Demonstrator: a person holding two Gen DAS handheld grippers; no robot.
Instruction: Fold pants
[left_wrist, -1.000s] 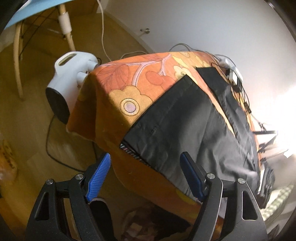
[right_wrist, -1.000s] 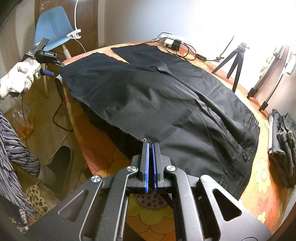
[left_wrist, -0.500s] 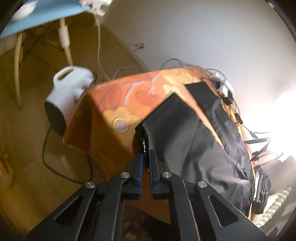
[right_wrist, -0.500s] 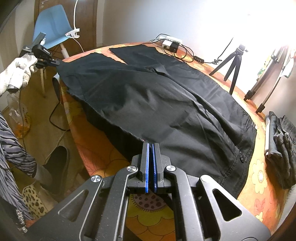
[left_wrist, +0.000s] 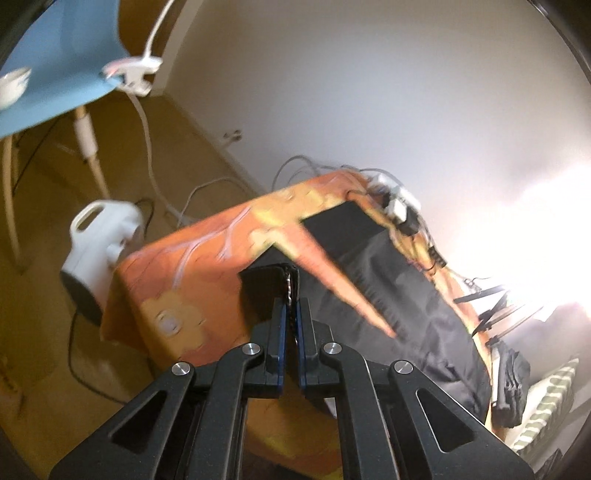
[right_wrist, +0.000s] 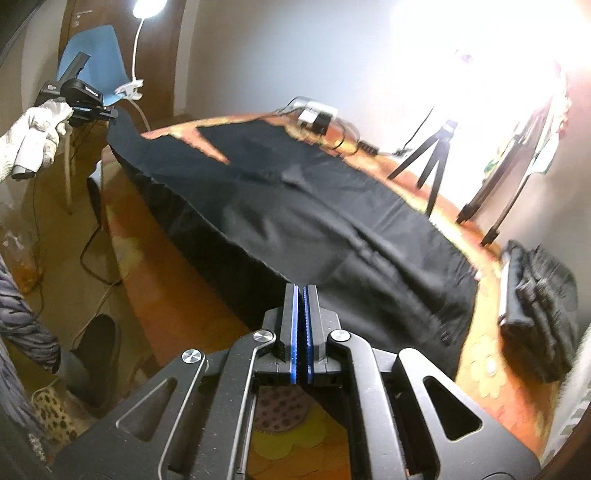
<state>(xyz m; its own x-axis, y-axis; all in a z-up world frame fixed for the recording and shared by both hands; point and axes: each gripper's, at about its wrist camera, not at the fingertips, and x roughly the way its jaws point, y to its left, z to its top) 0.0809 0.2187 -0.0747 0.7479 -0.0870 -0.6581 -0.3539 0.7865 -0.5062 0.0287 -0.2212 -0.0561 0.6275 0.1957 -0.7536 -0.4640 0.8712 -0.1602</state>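
Black pants (right_wrist: 306, 221) lie spread on a table with an orange flowered cloth (right_wrist: 491, 362). My left gripper (left_wrist: 291, 317) is shut on the hem of the near pant leg (left_wrist: 273, 284) and holds it lifted off the table end; it also shows at the far left in the right wrist view (right_wrist: 110, 112). My right gripper (right_wrist: 300, 295) is shut on the near edge of the pants at the waist end and holds it raised. The fabric hangs stretched between both grippers. The far leg (left_wrist: 343, 225) lies flat.
A white heater (left_wrist: 96, 254) stands on the floor by the table end, beside a blue chair (left_wrist: 62, 62) with a clip lamp. A power strip and cables (right_wrist: 317, 118) and a small tripod (right_wrist: 432, 155) sit at the far edge. A dark folded garment (right_wrist: 539, 306) lies at right.
My left gripper closed on the leg hem and lifted it. My right gripper stayed shut on the pants and rose, so the near edge came off the table.
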